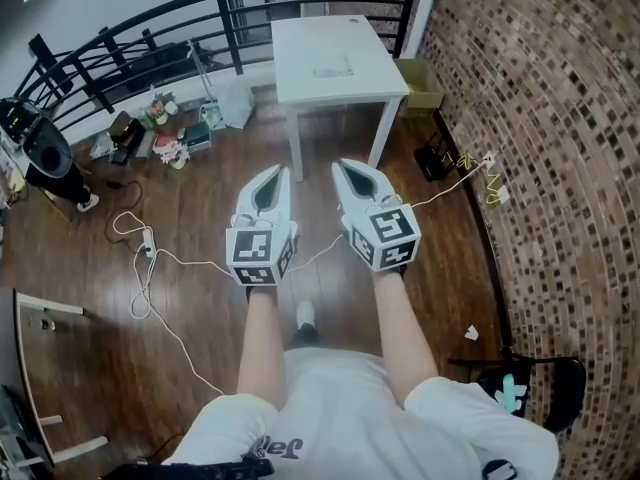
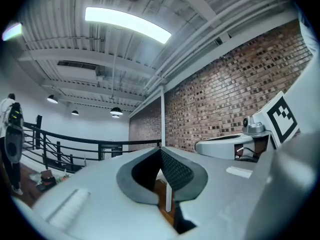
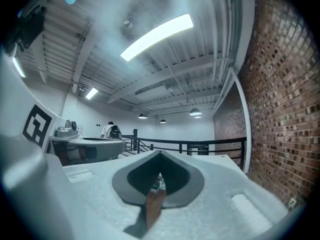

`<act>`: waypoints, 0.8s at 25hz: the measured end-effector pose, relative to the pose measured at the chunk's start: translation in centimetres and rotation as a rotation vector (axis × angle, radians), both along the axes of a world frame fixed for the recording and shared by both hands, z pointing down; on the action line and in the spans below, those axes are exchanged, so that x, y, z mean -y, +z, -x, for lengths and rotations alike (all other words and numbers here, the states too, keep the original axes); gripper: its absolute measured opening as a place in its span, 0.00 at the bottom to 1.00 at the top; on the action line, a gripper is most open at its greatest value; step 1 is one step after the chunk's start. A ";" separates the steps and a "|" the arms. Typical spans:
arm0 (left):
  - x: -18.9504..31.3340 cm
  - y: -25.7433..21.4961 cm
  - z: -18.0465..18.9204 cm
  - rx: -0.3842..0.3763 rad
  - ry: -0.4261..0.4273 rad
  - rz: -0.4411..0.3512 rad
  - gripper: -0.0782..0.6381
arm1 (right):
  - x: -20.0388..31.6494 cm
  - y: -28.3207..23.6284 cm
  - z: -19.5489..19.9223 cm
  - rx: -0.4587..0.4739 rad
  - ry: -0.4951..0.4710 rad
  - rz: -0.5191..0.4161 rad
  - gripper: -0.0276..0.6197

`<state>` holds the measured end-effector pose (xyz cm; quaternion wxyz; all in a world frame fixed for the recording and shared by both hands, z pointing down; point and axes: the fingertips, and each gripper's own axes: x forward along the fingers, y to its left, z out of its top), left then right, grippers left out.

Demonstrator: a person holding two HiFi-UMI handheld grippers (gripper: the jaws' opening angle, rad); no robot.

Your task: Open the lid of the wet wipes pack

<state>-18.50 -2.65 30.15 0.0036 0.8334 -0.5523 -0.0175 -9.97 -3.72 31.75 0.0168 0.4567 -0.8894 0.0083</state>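
Observation:
A flat, pale wet wipes pack (image 1: 332, 67) lies on the white table (image 1: 300, 43) ahead, well beyond both grippers. In the head view my left gripper (image 1: 283, 173) and right gripper (image 1: 339, 168) are side by side over the wooden floor, short of the table and pointing toward it. The tips of both meet, with nothing between them. In the left gripper view the shut left gripper (image 2: 161, 149) faces the brick wall and a table leg. In the right gripper view the shut right gripper (image 3: 160, 154) faces the railing.
The brick wall (image 1: 540, 138) runs along the right. A black railing (image 1: 150, 28) curves behind the table. Bags and clutter (image 1: 160, 128) and white cables (image 1: 150, 258) lie on the floor at left. A cardboard box (image 1: 420, 83) sits beside the table. A black chair (image 1: 530, 383) stands at lower right.

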 end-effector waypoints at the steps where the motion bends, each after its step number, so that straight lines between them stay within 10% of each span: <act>1: 2.0 -0.4 0.4 -0.008 0.010 -0.005 0.13 | 1.9 -0.5 0.2 -0.002 0.014 -0.010 0.03; 20: 31.3 4.7 -2.0 0.004 0.095 0.093 0.13 | 30.2 4.5 -3.9 -0.111 0.154 0.032 0.03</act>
